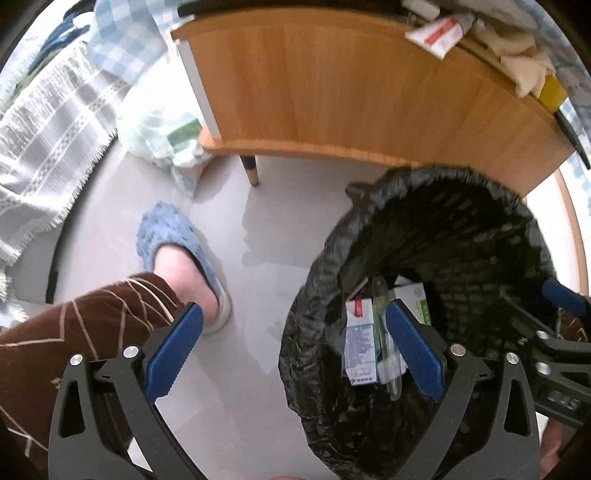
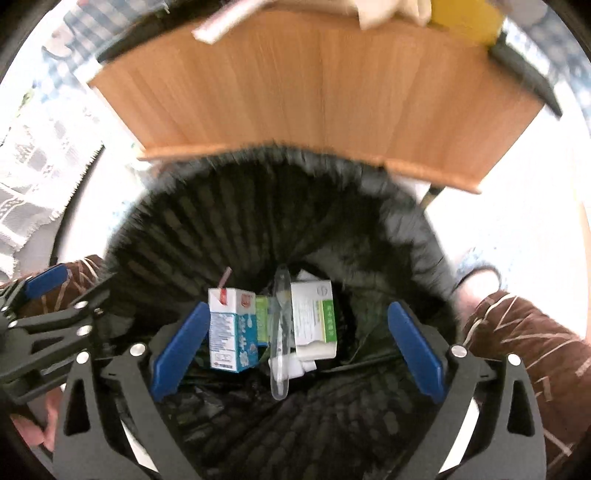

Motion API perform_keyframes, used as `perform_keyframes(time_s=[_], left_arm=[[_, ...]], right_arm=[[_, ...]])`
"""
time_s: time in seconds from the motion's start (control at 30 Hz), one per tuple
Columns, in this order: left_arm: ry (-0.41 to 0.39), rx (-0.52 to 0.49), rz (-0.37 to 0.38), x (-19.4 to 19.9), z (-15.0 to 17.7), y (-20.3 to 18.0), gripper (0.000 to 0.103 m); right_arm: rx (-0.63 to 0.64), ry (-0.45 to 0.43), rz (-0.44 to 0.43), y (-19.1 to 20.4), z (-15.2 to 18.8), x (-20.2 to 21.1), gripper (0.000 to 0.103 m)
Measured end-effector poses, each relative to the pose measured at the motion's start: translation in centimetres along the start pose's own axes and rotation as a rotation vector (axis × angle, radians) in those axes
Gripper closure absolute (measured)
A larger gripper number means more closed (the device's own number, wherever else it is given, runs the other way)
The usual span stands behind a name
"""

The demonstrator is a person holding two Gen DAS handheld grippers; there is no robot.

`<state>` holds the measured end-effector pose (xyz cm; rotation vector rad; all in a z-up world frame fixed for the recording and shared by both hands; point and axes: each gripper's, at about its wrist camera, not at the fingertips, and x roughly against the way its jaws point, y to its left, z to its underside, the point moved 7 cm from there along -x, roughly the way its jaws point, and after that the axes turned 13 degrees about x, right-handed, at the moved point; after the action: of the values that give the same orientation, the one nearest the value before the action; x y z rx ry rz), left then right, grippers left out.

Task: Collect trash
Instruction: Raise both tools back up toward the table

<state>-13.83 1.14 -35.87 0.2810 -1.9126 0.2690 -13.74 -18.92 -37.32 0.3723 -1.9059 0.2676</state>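
A black-lined trash bin stands on the floor by a wooden table. At its bottom lie a blue and white milk carton, a white and green box and a clear plastic spoon. My right gripper is open and empty, held over the bin's mouth. My left gripper is open and empty, straddling the bin's left rim. Each gripper shows at the edge of the other's view.
A wooden table stands behind the bin with a red and white packet, cloth and a yellow item on top. The person's leg and blue slipper are left of the bin. A plastic bag lies on the floor.
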Motion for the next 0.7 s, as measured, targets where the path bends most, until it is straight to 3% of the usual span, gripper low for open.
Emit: perform_keyframes(time_s=[0.27,0.53,0.7], left_arm=[[-0.064,-0.016,0.017,5.0,-3.4,-0.9,0.006],[-0.105,0.018,0.078,10.0,-7.6,-1.8,0.006],[-0.091,0.039,0.107,11.7,-10.3,-2.6,0.006]], right_arm=[[0.035,-0.115,0.103,-1.9,-4.2,6.5,0.007],[0.004,-0.277,0.127,-5.3,-9.2,14.2,0.007],[-0.005,-0.335,0.149,-7.8,-12.3,17.3,0.007]])
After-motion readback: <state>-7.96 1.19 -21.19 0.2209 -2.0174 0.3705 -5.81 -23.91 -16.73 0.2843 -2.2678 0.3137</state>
